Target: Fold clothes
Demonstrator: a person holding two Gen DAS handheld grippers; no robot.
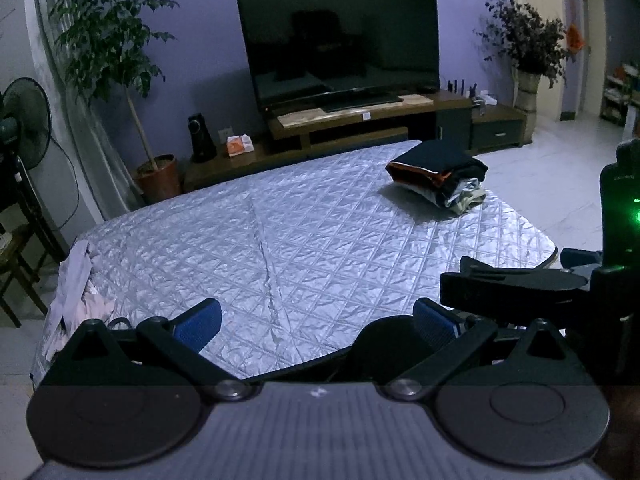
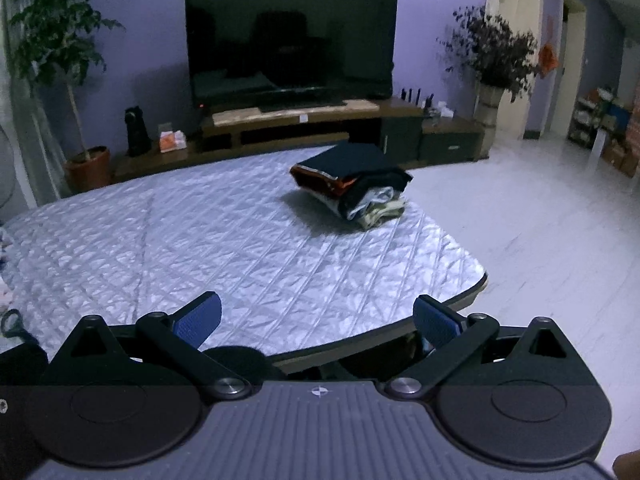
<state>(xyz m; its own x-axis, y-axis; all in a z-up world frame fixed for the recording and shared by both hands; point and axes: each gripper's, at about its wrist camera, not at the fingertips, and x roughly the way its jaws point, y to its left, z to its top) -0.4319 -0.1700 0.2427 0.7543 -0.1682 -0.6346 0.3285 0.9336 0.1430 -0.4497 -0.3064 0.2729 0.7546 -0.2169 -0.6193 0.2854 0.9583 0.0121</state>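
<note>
Silver quilted table cover [image 1: 280, 220] as the landmark, filling most of both views. Folded stack of clothes [image 1: 440, 176], dark piece on top, sitting at its far right corner, near the TV stand [image 1: 360, 120]. Pale unfolded clothes [image 1: 76, 292] bunched up at its left edge. Left gripper [image 1: 316, 322] hovering over its near edge, blue pads spread wide, gripping nothing. Right gripper [image 2: 316, 322] same deal over its near right corner: released, nothing between the pads.
</note>
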